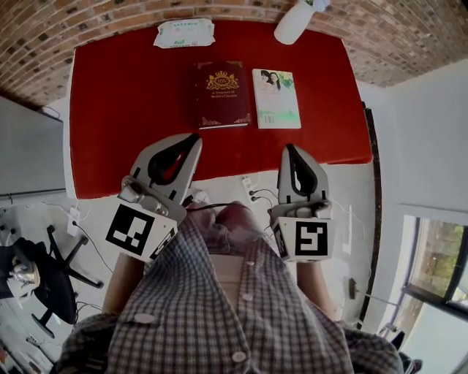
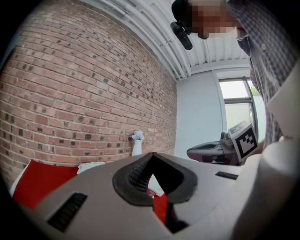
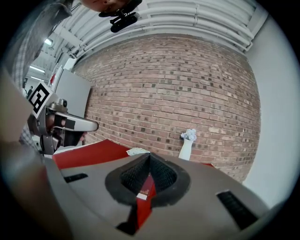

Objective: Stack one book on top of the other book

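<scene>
Red desk (image 1: 102, 109), and flat in its middle lies the maroon book (image 1: 221, 94), cover up. Just to its right, across a narrow gap, sits the pale book (image 1: 276, 98), so the two are side by side, neither one stacked. Beyond the maroon book there's a tissue pack (image 1: 184, 33) to the left and a white vase (image 1: 296, 22) to the right. On its near side the left gripper (image 1: 195, 136) and right gripper (image 1: 289, 148) hover, both with jaws pressed together on nothing, well short of either book.
</scene>
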